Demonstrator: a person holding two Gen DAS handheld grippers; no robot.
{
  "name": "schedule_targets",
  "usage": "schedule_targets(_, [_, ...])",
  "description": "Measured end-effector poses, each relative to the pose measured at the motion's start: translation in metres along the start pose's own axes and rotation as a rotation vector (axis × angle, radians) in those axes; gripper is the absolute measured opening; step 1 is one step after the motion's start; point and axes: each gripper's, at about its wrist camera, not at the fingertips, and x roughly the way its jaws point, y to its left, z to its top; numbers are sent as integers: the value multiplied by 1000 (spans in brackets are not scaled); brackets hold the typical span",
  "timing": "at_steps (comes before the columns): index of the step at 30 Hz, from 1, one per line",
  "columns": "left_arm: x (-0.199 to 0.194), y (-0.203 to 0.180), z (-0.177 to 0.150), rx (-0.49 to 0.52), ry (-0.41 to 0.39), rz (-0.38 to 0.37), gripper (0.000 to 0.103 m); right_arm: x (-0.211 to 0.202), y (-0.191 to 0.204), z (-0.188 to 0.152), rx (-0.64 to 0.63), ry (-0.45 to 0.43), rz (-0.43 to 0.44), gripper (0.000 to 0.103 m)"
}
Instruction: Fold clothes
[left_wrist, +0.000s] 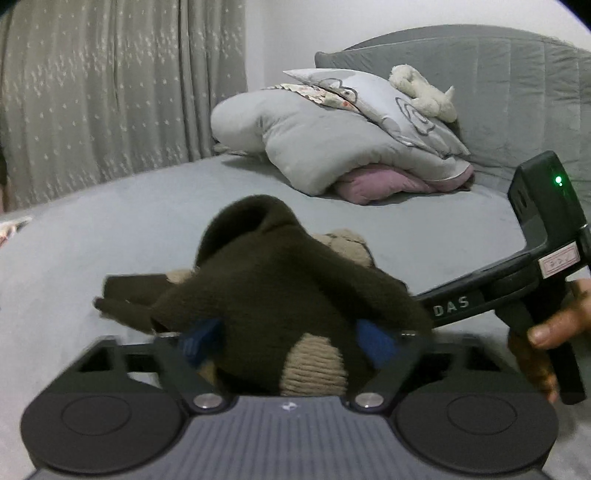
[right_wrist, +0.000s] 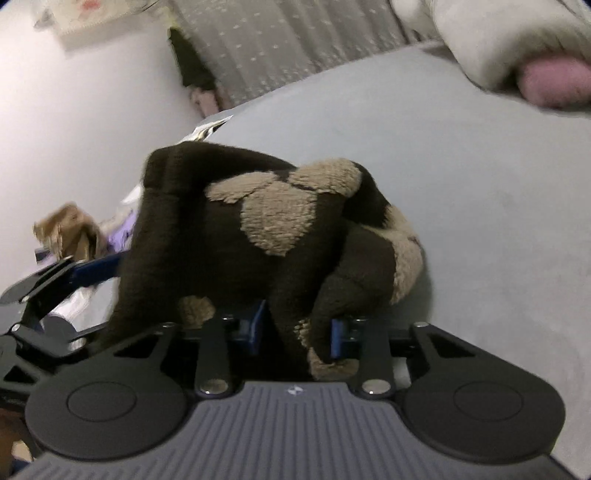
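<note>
A dark brown fleece garment (left_wrist: 280, 291) with beige patches is bunched above a grey bed (left_wrist: 110, 221). The left gripper (left_wrist: 284, 343) and right gripper (right_wrist: 295, 332) each seem clamped on its folds

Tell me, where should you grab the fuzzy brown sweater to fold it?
Probably by its edges, one gripper each side. The brown sweater is bunched on the bed, and both the left gripper and right gripper already pinch its near folds from the front.
</note>
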Motion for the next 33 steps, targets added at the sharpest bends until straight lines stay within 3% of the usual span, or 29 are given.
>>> schedule_targets(1, [0, 0, 3, -1, -8, 9, 43, -1, 5, -1, -15, -4, 2, 28])
schedule_targets(2, [-1, 0, 6, -1, -16, 18, 26, -5, 7, 2, -32, -11, 10, 27])
schedule_targets(3, [-1, -1, 9, -2, -23, 27, 18, -10, 13, 9, -51, -22, 19, 26])
schedule_targets(8, [-34, 35, -5, -39, -33, 82, 9, -28, 43, 7, -161, -102, 92, 24])
schedule_targets(11, [-48, 58, -5, -101, -62, 116, 8, -44, 65, 8, -246, -152, 161, 24])
schedule_targets(14, [-54, 69, -9, -125, -61, 97, 13, -48, 78, 2, -317, -149, 208, 24])
schedule_targets(16, [-50, 63, -15, -105, -32, 126, 28, -45, 87, 1, -347, -118, 209, 24])
schedule_targets(17, [-49, 61, -17, -96, -23, 144, 42, -43, 88, 1, -356, -107, 208, 24])
schedule_targets(18, [-49, 59, -17, -91, -27, 166, 55, -42, 89, -1, -370, -84, 205, 24])
schedule_targets(20, [-56, 71, -16, -105, -54, 180, 70, -42, 87, -5, -371, -77, 193, 24])
schedule_targets(21, [-61, 77, -15, -134, -75, 173, 82, -42, 86, -6, -370, -76, 188, 24])
schedule_targets(24, [-77, 101, -19, -297, -158, 86, 90, -43, 70, -8, -346, -82, 171, 25])
schedule_targets(26, [-77, 106, -17, -343, -153, 16, 102, -38, 64, -11, -334, -78, 162, 26])
schedule_targets(31, [-55, 74, -9, -186, -91, -16, 102, -32, 69, -26, -406, -56, 142, 29])
schedule_targets(32, [-50, 70, -8, -176, -75, -25, 91, -33, 69, -28, -408, -54, 145, 29])
schedule_targets(33, [-44, 68, -8, -180, -52, -22, 63, -34, 69, -29, -408, -53, 147, 29])
